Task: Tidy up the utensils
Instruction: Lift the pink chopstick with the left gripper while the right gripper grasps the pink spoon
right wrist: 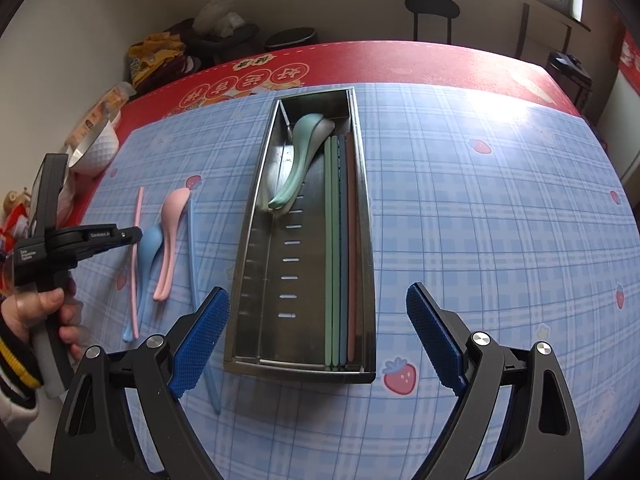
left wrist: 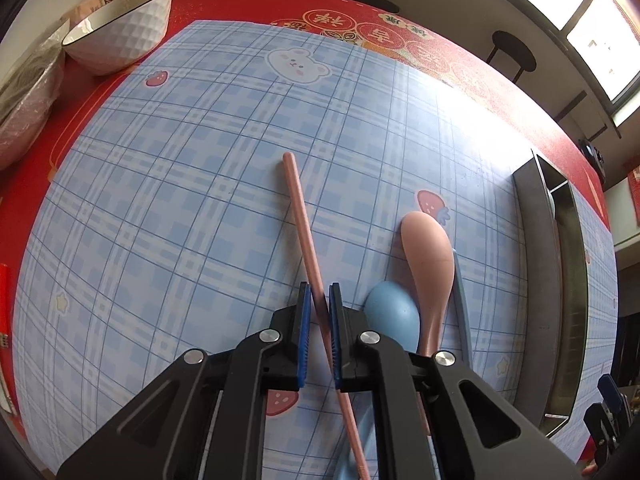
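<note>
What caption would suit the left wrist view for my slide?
Left gripper shut on a pink chopstick, beside pink spoon and blue spoon on the checked mat.

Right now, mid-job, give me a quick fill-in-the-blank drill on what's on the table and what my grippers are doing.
1. The left gripper has its jaws shut on a pink ____.
2. The right gripper hangs with jaws ____ over the near end of the steel tray.
3. On the mat, the pink spoon lies beside a ____ spoon.
4. The green spoon lies inside the ____.

Missing words: chopstick; open; blue; tray
</note>
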The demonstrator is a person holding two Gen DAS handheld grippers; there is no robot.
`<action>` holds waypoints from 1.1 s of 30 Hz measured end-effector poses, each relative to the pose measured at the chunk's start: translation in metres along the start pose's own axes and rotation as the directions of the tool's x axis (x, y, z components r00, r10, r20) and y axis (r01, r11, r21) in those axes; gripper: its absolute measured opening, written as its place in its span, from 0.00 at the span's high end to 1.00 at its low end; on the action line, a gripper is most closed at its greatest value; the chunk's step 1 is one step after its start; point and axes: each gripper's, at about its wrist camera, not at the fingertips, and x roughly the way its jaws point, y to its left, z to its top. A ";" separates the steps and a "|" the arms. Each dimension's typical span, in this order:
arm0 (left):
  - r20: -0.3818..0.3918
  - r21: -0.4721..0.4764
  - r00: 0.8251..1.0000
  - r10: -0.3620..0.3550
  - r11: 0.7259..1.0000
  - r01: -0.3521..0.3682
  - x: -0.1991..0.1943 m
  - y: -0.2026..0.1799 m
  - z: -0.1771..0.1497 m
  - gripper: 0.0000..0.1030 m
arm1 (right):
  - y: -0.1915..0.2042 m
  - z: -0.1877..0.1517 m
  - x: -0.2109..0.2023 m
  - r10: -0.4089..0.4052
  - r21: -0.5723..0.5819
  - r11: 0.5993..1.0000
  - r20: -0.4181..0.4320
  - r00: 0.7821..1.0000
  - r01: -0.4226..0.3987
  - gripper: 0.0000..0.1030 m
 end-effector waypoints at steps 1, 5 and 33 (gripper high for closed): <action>0.003 -0.008 1.000 -0.004 1.000 0.004 -0.002 0.003 -0.003 0.93 | 0.002 0.000 0.000 0.003 -0.004 1.000 0.001 1.000 -0.003 0.16; -0.002 -0.046 1.000 -0.030 0.999 0.030 -0.010 0.018 -0.014 0.94 | 0.006 -0.001 0.000 0.015 -0.012 1.000 0.002 1.000 -0.015 0.16; 0.090 0.009 0.992 -0.093 0.996 0.092 -0.073 0.072 -0.065 0.94 | 0.155 0.036 0.083 0.151 -0.216 0.961 -0.113 0.982 -0.172 0.75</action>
